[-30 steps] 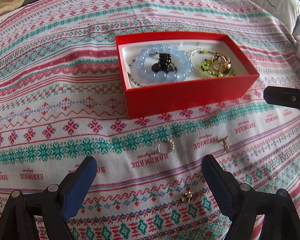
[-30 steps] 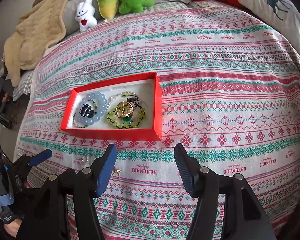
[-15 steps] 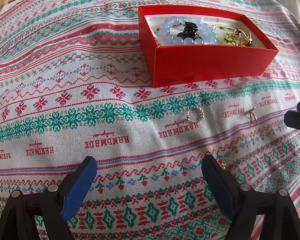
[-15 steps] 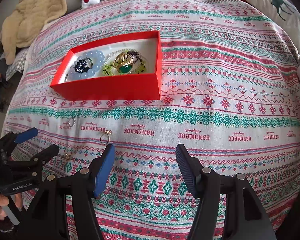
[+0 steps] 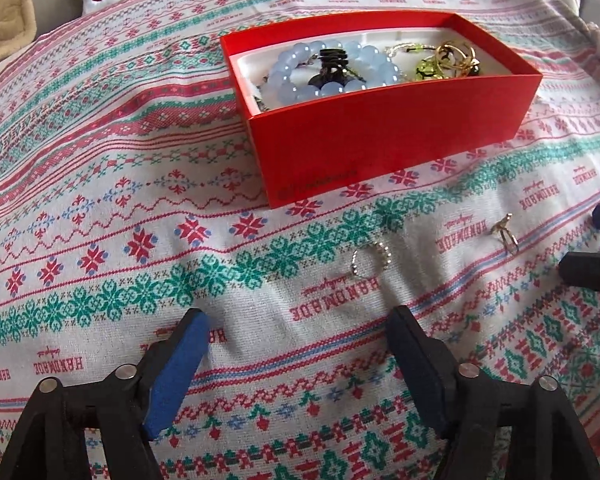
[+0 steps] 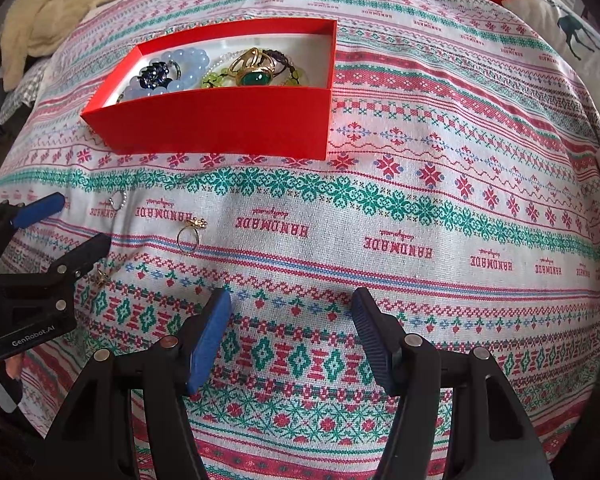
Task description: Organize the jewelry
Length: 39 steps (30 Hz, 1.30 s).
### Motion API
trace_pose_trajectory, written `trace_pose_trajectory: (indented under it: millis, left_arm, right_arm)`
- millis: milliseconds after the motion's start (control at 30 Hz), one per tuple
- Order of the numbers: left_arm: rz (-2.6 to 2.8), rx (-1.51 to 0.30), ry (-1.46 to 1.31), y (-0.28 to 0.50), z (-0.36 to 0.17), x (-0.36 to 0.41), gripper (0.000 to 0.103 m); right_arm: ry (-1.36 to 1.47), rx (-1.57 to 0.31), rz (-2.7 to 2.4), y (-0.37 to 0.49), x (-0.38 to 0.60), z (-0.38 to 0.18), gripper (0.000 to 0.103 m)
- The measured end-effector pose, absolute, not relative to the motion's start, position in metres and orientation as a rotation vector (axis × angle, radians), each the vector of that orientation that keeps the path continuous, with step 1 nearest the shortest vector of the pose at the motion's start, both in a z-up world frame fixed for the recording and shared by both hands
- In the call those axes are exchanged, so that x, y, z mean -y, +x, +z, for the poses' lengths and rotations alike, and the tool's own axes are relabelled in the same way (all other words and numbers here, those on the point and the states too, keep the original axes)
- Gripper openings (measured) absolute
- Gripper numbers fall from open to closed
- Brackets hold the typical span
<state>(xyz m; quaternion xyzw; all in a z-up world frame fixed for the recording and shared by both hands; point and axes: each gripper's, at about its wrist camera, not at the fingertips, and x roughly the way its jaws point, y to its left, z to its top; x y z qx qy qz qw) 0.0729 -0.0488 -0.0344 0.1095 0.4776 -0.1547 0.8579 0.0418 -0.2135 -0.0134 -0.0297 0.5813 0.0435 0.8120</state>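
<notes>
Lower over the bedspread (image 5: 100, 208) than a second ago, left gripper (image 5: 296, 356) closing on nothing, right gripper (image 6: 290, 340) apart and empty, silver ring (image 5: 371, 263) and gold ring (image 6: 189, 235) loose before the red box (image 5: 380, 148), pickup likely next

Bracelet (image 5: 332, 70) and rings in box (image 5: 396, 136) on bedspread (image 5: 100, 200); beaded ring (image 5: 371, 263), gold ring (image 6: 189, 234) loose before it.

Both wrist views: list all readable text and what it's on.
"HANDMADE": woven repeatedly, upside down, into the patterned cloth; the small script line beside each is too small to read.
"GenRobot.AI": white print on the left gripper body, right wrist view.
Faint print on the red box front wall, lower corner: too blurred to read.
</notes>
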Motion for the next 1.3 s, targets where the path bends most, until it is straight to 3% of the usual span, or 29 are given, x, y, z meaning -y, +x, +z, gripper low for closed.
trace_pose_trajectory:
  millis: [33,133,467,567,633,1067,1100,1300]
  left_arm:
    - [-0.352,-1.005,0.229,0.072,-0.034,0.052,0.055]
    - [-0.395,-1.013,0.230,0.070,-0.032,0.056,0.040]
    - [-0.415,-1.017,0.200,0.079,-0.033,0.063,0.036]
    - [-0.428,-1.015,0.195,0.081,-0.032,0.066,0.029]
    - [-0.438,-1.018,0.195,0.084,-0.032,0.068,0.018]
    - [-0.420,-1.050,0.125,0.076,-0.024,0.035,0.017]
    - [-0.419,-1.054,0.113,0.075,-0.023,0.029,0.002]
    - [-0.393,-1.066,0.066,0.061,-0.026,0.000,0.002]
  right_arm:
    - [-0.068,-1.240,0.093,0.041,0.213,-0.014,0.068]
    - [-0.069,-1.241,0.096,0.042,0.213,-0.013,0.070]
    - [-0.069,-1.243,0.107,0.043,0.215,-0.014,0.074]
    - [-0.071,-1.243,0.106,0.042,0.218,-0.014,0.076]
    - [-0.069,-1.244,0.103,0.042,0.219,-0.014,0.076]
    - [-0.088,-1.198,0.113,0.028,0.207,-0.017,0.077]
    - [-0.097,-1.192,0.121,0.025,0.203,-0.018,0.077]
    - [-0.144,-1.154,0.179,0.014,0.189,-0.019,0.077]
